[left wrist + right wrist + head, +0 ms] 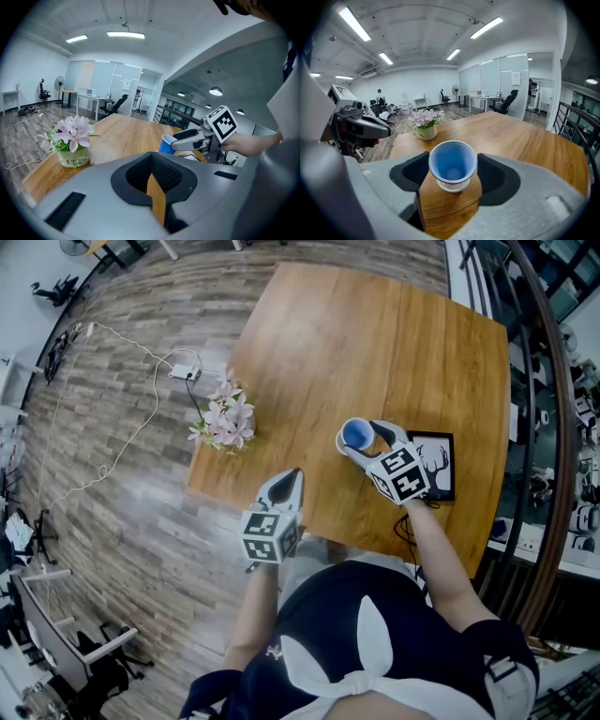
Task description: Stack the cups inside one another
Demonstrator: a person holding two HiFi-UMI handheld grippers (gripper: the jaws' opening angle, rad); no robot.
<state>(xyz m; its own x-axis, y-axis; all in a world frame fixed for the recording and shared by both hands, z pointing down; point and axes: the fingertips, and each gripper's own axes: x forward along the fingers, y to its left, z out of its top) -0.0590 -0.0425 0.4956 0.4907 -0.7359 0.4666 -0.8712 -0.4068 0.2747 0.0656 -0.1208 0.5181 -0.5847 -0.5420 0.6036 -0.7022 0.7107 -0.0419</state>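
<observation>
**Seating the blue cup off centre could upset the stack**

The blue plastic cup [453, 161] sits over a white round rim [453, 187], perhaps a second cup, on the brown wooden table [375, 343]. If it meets that rim tilted, it may jam or tip.

The right gripper [452, 171] stands wide, its pads against the blue cup. The left gripper [152, 173] is closed and empty.

Left hand-held gripper [292, 474] closed, right [361, 434] clamped

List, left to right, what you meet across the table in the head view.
In order: flowers → left gripper → cup → frame.
</observation>
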